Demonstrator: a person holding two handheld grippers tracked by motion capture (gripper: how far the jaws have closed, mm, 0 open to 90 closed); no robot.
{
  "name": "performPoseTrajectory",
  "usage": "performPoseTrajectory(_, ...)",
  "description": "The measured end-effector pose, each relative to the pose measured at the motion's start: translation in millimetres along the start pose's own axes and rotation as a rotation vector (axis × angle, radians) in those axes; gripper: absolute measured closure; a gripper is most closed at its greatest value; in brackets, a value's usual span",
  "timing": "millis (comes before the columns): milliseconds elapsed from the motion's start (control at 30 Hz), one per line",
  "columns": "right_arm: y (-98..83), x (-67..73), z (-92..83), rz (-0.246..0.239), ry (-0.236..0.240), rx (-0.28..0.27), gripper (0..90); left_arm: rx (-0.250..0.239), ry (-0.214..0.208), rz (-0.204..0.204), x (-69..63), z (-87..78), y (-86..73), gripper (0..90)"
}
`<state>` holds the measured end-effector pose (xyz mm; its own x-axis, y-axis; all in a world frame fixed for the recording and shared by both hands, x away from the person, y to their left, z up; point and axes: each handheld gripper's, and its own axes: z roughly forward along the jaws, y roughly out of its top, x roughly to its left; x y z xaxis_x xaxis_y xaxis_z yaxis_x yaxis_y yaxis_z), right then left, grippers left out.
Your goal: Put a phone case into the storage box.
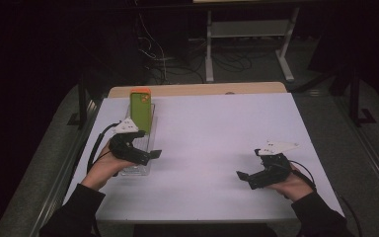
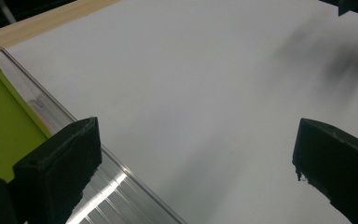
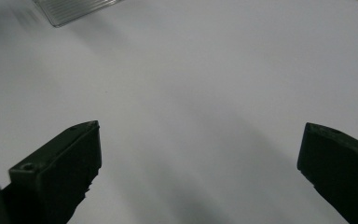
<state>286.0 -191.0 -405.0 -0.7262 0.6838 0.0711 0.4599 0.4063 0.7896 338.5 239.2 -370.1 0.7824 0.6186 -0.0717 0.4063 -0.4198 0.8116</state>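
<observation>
Green, with an orange top edge, the phone (image 1: 141, 112) leans in a clear ribbed tray (image 1: 137, 168) at the left side of the white table (image 1: 217, 148), and my left gripper (image 1: 145, 154) hovers over the tray's near end with its 2 jaws wide apart, gripping nothing. My left hand (image 1: 106, 165) holds it from below-left, jaws pointing right. Well apart on the right, my right gripper (image 1: 249, 173) gapes equally wide over bare table, pointing left from my right hand (image 1: 293, 186).

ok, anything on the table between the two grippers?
Nothing: the high view shows bare white table between the left gripper and the right gripper.
</observation>
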Motion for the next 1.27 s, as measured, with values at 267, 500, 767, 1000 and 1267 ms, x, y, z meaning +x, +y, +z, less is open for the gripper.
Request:
performPoseTrajectory(267,2.3,0.5,-0.7,0.003,0.002,-0.002,0.0,-0.012,-0.001,0.021,-8.7,-4.8,-15.7,0.9)
performPoseTrajectory(500,2.9,-0.2,-1.7,0.0,-0.001,-0.004,0.0,-0.025,-0.008,0.013,-10.7,-7.0,-26.9,0.9)
performPoseTrajectory(767,2.7,-0.1,-1.3,0.004,0.001,-0.003,0.0,-0.015,-0.022,0.015,-12.7,-6.8,-35.9,1.0)
performPoseTrajectory(1000,2.1,-1.0,-0.7,-0.002,-0.002,-0.001,0.0,0.0,-0.03,0.018,-12.8,-5.0,-39.4,1.0)
performPoseTrajectory(1267,1.8,-1.0,-0.9,0.004,-0.004,0.002,0.0,0.004,-0.035,0.021,-13.7,-4.4,-39.8,1.0)
